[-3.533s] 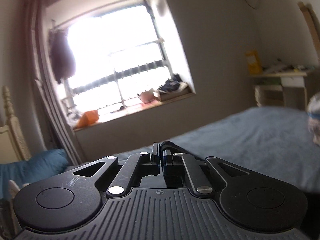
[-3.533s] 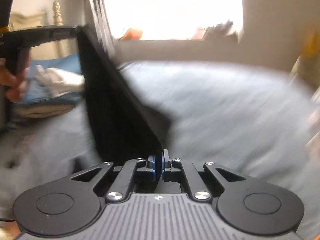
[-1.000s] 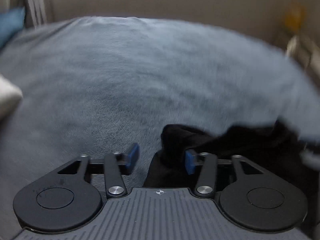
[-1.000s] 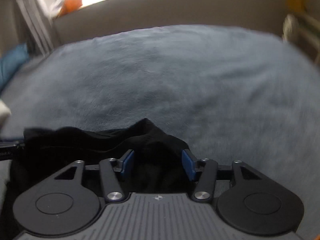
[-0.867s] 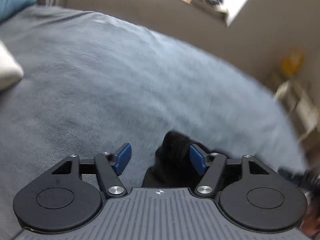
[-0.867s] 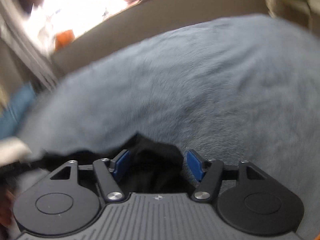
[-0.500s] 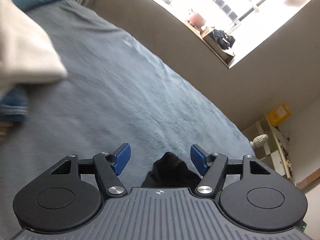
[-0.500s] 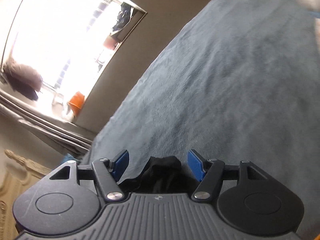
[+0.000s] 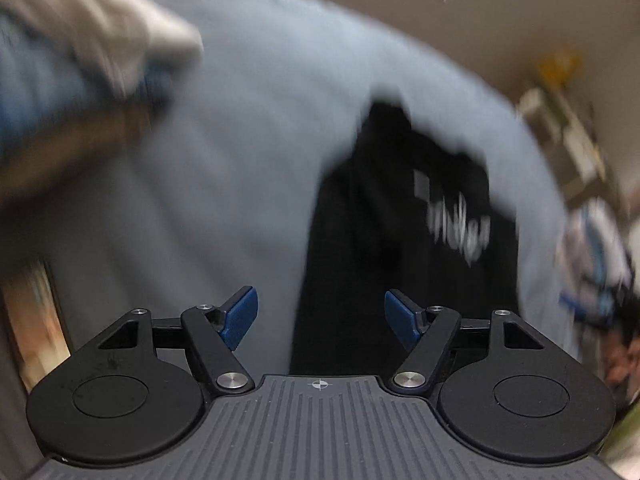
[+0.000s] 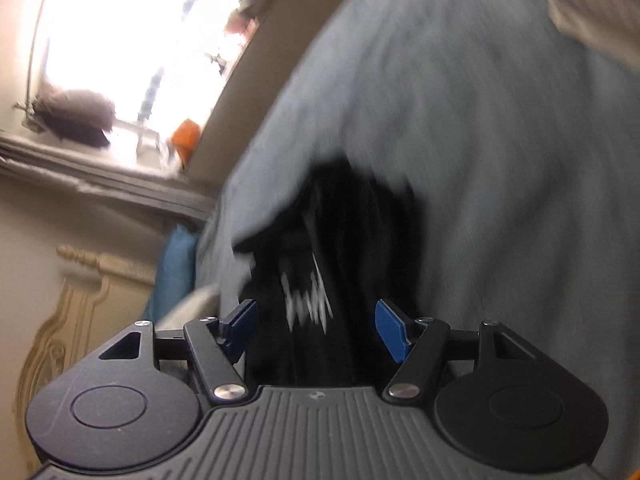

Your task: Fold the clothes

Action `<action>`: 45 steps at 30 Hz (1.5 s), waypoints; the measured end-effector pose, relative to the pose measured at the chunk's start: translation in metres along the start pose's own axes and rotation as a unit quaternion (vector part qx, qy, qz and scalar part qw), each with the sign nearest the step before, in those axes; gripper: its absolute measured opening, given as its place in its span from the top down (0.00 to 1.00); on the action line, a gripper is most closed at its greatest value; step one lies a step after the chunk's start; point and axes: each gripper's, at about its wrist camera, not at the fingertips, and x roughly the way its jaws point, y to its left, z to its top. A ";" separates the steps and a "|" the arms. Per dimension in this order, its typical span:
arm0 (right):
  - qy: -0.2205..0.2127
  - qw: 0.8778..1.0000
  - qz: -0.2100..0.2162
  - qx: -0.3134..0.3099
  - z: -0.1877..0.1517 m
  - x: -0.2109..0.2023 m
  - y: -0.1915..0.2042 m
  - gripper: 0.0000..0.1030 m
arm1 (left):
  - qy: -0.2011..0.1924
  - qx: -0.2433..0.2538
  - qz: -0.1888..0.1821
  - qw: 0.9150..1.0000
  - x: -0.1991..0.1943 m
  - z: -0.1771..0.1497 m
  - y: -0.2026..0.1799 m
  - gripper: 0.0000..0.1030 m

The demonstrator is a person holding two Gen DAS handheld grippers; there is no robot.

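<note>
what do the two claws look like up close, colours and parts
Both look the same: the left claw and right claw each have blue pads on black linkage arms with silver pivot screws, two round black discs at the sides, and a grey ribbed plate with a small crosshair mark in the middle.

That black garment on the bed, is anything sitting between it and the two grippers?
Nothing visible does. The black garment lies on the grey-blue bedspread, straight ahead of the open left gripper and open right gripper. The pile of other clothes sits off to the side.
</note>
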 end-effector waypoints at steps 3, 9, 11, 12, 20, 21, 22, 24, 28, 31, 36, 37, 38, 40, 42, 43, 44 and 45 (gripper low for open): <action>0.019 0.999 -0.035 -0.004 -0.034 -0.008 -0.015 0.36 | 0.026 0.020 -0.007 0.999 0.020 -0.045 0.000 0.37; 0.036 0.993 -0.111 -0.015 -0.086 -0.026 -0.040 0.46 | 0.033 0.058 -0.004 0.998 0.032 -0.084 -0.001 0.50; 0.048 0.991 -0.123 -0.018 -0.097 -0.024 -0.047 0.50 | 0.040 0.063 -0.002 0.997 0.036 -0.092 0.000 0.55; 0.055 0.990 -0.126 -0.019 -0.103 -0.021 -0.050 0.56 | 0.041 0.066 0.000 0.997 0.037 -0.095 0.000 0.57; 0.061 0.986 -0.150 -0.025 -0.128 -0.020 -0.057 0.79 | 0.032 0.059 0.023 0.997 0.039 -0.108 0.003 0.70; 0.047 0.987 -0.151 -0.019 -0.128 -0.027 -0.059 0.79 | 0.033 0.056 0.025 0.998 0.039 -0.109 0.003 0.70; 0.034 0.988 -0.153 -0.015 -0.127 -0.033 -0.061 0.79 | 0.034 0.055 0.028 0.998 0.039 -0.110 0.003 0.69; 0.016 0.988 -0.155 -0.004 -0.126 -0.042 -0.068 0.78 | 0.035 0.054 0.034 0.997 0.039 -0.111 0.002 0.68; 0.043 0.992 -0.116 0.035 -0.133 -0.036 -0.086 0.78 | 0.028 0.056 0.046 0.997 0.041 -0.113 -0.002 0.69; 0.072 0.990 -0.119 0.005 -0.145 -0.023 -0.078 0.79 | 0.024 0.057 0.055 0.997 0.042 -0.114 -0.005 0.90; 0.056 0.986 -0.153 -0.046 -0.144 -0.037 -0.054 0.99 | 0.004 0.047 0.053 0.998 0.025 -0.112 -0.008 0.99; 0.047 0.985 -0.157 -0.052 -0.142 -0.044 -0.049 0.99 | -0.003 0.040 0.044 0.998 0.014 -0.110 -0.008 0.99; 0.033 0.985 -0.157 -0.058 -0.138 -0.055 -0.043 0.99 | -0.008 0.035 0.035 0.999 0.004 -0.108 -0.008 0.99; 0.006 0.985 -0.159 -0.070 -0.133 -0.079 -0.030 0.99 | -0.012 0.029 0.020 0.999 -0.011 -0.107 -0.010 1.00; -0.007 0.981 -0.173 -0.086 -0.131 -0.095 -0.021 0.99 | -0.005 0.028 0.013 0.999 -0.016 -0.109 -0.011 1.00; -0.013 0.979 -0.180 -0.093 -0.131 -0.103 -0.016 0.99 | 0.001 0.028 0.013 1.000 -0.016 -0.111 -0.012 1.00; -0.019 0.977 -0.187 -0.101 -0.130 -0.111 -0.011 0.99 | 0.010 0.025 0.010 1.000 -0.015 -0.112 -0.012 1.00; -0.021 0.975 -0.194 -0.107 -0.130 -0.116 -0.008 0.99 | 0.019 0.019 0.006 1.000 -0.014 -0.113 -0.011 1.00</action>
